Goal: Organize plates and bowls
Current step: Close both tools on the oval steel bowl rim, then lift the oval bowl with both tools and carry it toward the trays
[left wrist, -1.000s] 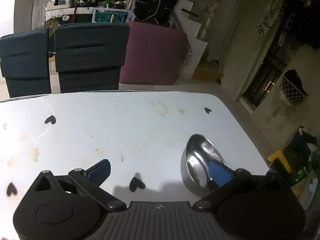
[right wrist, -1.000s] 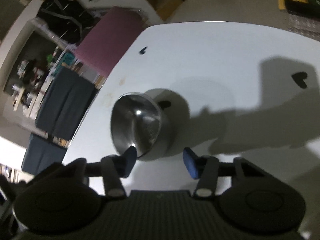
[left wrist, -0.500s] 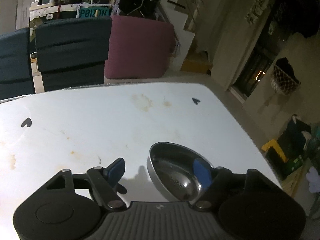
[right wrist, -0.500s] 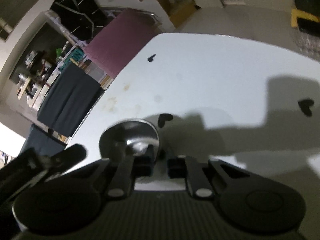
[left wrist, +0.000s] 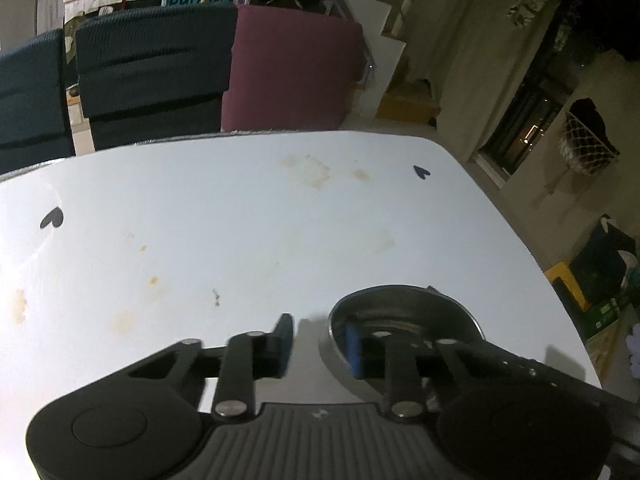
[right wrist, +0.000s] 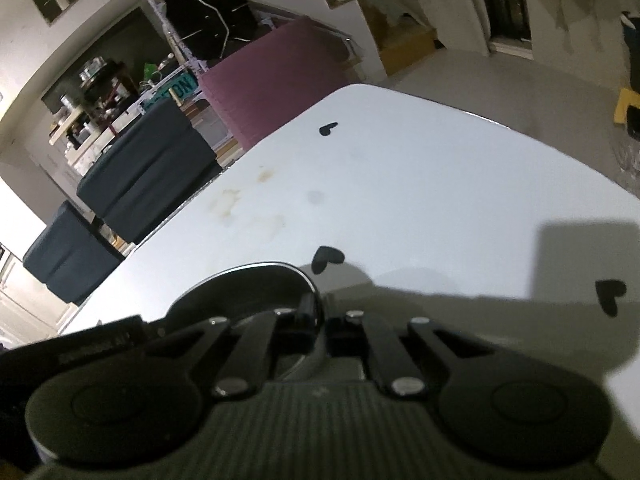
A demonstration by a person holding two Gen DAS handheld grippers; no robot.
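Note:
A steel bowl [left wrist: 404, 312] sits on the white table [left wrist: 240, 220] near its right front. My left gripper [left wrist: 320, 340] straddles the bowl's left rim: the right finger is inside the bowl, the left finger outside, with a clear gap, so it is open. In the right wrist view the same bowl [right wrist: 256, 284] is just ahead of my right gripper [right wrist: 318, 320], whose fingers are pinched on the bowl's right rim. No plates are in view.
Black heart marks [right wrist: 328, 258] and brown stains [left wrist: 308, 168] dot the table. Two dark blue chairs [left wrist: 152, 72] and a maroon cushion [left wrist: 292, 72] stand behind the far edge. The table's right edge [left wrist: 532, 256] drops to a floor with boxes.
My right gripper closed from open onto the bowl's rim. My left gripper narrowed and shifted right, its right finger now inside the bowl. The bowl went from tilted to level.

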